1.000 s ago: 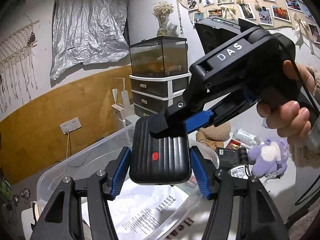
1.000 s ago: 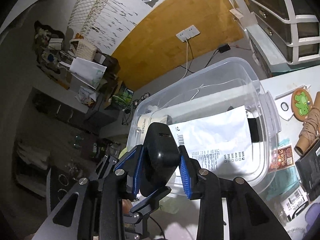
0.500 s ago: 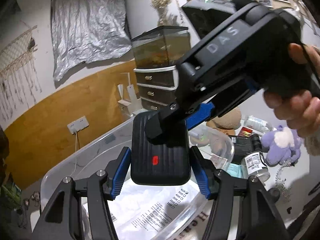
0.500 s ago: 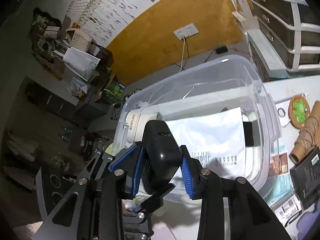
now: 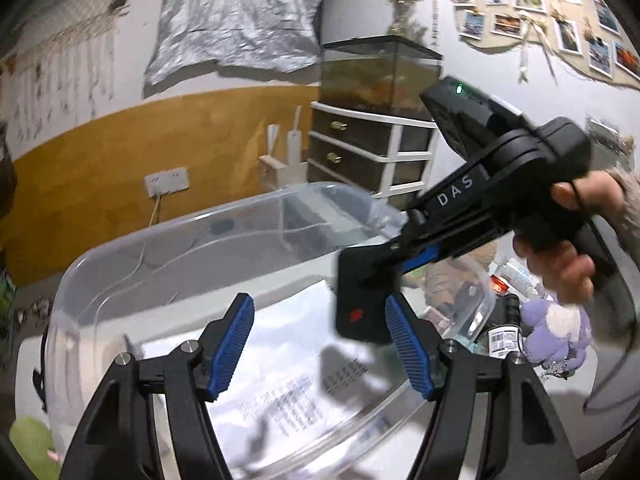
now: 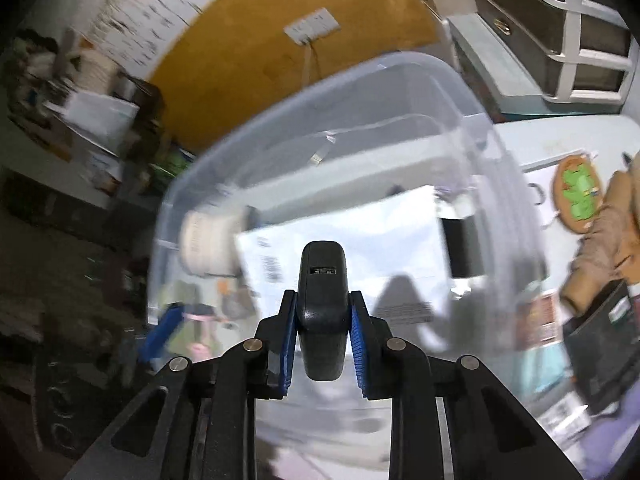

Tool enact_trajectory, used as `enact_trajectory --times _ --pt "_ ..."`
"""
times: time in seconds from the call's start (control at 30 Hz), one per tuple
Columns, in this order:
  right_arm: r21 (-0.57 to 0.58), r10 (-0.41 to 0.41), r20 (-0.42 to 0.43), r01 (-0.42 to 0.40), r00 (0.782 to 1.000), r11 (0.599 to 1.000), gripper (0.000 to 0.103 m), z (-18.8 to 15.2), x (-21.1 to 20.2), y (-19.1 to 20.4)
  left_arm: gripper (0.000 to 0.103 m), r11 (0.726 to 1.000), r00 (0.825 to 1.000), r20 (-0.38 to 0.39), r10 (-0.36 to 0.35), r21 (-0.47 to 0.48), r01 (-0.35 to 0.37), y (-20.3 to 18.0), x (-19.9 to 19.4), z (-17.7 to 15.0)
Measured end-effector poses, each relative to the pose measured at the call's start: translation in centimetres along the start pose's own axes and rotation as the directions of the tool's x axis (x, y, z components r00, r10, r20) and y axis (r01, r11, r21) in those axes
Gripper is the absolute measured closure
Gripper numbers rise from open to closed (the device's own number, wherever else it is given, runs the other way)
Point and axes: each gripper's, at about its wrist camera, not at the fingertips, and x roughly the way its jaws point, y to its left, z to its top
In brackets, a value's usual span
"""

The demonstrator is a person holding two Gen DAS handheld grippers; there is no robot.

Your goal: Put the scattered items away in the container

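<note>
A black ribbed device with a red mark (image 5: 360, 304) hangs over the clear plastic bin (image 5: 180, 228), with my right gripper (image 5: 384, 264) clamped on it from above. In the right wrist view my right gripper (image 6: 323, 296) has its blue pads pressed on both sides of the device (image 6: 322, 320), jaws still closing. My left gripper (image 5: 316, 308) is opening, with nothing between its pads; the device sits just beyond its right finger. A white printed bag (image 5: 280, 360) lies in the bin (image 6: 400, 60) beside a white roll (image 6: 208, 244).
Right of the bin lie a purple plush (image 5: 556, 328), a dark labelled bottle (image 5: 504, 332), a brown plush (image 6: 608, 240), a round green coaster (image 6: 576, 196) and a black box (image 6: 600, 320). A drawer unit (image 5: 372, 152) with a tank stands behind.
The device has left my left gripper's jaws, which have widened. My right gripper has tightened on it and carried it right and lower over the bin.
</note>
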Motion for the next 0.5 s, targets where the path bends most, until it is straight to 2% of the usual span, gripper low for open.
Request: enact_trajectory --times 0.07,0.2,0.3,0.37,0.5 --pt "-0.026 -0.083 -0.057 0.082 0.995 0.996 0.077 0.7 1.0 -0.1 0.035 0.999 1.000 -0.003 0.015 -0.032 -0.015 1.0 -0.5 -0.5" --pt "-0.141 -0.236 -0.178 0.212 0.955 0.967 0.078 1.5 3.6 1.0 0.035 0.997 0.999 0.001 0.041 -0.058 -0.041 2.2 -1.6 -1.3" --pt "-0.223 -0.349 -0.242 0.298 0.905 0.928 0.078 1.7 5.7 1.8 0.035 0.997 0.998 0.009 0.055 -0.061 -0.054 2.7 -2.2 -1.7" --pt "-0.265 -0.421 -0.276 0.352 0.864 0.897 0.078 1.9 7.1 1.9 0.035 0.996 0.998 0.015 0.060 -0.065 -0.059 3.0 -2.6 -2.0" --pt "-0.289 -0.527 -0.321 0.448 0.787 0.846 0.078 2.5 9.6 1.1 0.035 0.994 0.998 0.026 0.053 -0.099 -0.050 3.8 -3.3 -2.6"
